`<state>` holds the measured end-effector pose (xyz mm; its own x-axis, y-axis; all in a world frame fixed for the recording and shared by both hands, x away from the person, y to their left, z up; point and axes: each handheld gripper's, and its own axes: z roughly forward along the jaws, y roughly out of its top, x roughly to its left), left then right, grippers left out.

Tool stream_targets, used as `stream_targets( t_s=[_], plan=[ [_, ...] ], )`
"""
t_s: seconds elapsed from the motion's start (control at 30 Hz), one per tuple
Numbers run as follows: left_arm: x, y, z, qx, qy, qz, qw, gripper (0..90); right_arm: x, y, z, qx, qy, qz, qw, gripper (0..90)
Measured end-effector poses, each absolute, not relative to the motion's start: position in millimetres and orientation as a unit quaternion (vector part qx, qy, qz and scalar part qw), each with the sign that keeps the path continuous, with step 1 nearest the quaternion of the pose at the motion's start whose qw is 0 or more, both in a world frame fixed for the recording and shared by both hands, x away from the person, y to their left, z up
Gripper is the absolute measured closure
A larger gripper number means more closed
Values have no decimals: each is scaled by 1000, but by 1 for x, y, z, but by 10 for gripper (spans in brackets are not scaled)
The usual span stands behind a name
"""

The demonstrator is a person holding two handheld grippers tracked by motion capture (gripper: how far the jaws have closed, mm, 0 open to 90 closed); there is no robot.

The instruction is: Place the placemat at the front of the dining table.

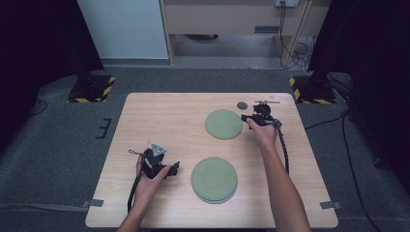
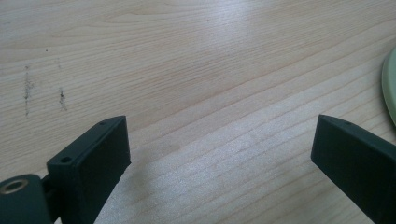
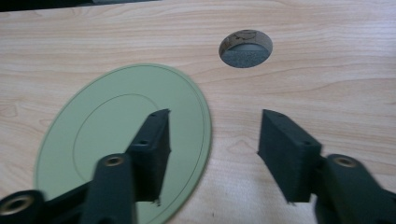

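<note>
Two round pale-green plates lie on the wooden table (image 1: 159, 121). The far plate (image 1: 223, 124) (image 3: 93, 140) lies flat right of centre. My right gripper (image 1: 244, 117) (image 3: 212, 140) is at that plate's right edge, open: one jaw hangs over the plate's rim, the other over bare wood, and neither presses on it. The near plate (image 1: 213, 179) sits toward the front and looks thicker. My left gripper (image 1: 175, 167) (image 2: 219, 144) rests left of it, open with only bare wood between its jaws. A sliver of the near plate's rim (image 2: 390, 84) lies beyond its jaws.
A round cable hole (image 1: 241, 105) (image 3: 246, 49) pierces the table just behind the far plate. A small metal piece (image 1: 267, 102) lies near the back right edge. Cables trail from both grippers. Dark stands with hazard-striped bases (image 1: 92, 89) flank the table.
</note>
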<state>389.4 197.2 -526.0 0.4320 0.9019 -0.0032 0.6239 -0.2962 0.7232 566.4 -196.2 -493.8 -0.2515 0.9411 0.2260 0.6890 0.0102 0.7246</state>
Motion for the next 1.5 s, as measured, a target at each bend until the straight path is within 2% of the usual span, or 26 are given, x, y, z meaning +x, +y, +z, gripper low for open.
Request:
stream_targets(
  t_s=[0.2,0.47,0.87,1.5],
  plan=[
    [388,199,-524,777,490,216,331,39,544,-200,-476,581,701,374,178,174],
    [388,199,-524,781,486,219,325,37,511,-213,-463,571,703,379,191,114],
    [388,198,-526,784,485,220,319,35,473,-227,-471,561,709,385,185,105],
    [388,197,-528,788,483,219,313,35,440,-222,-498,550,727,377,163,105]
  ],
)
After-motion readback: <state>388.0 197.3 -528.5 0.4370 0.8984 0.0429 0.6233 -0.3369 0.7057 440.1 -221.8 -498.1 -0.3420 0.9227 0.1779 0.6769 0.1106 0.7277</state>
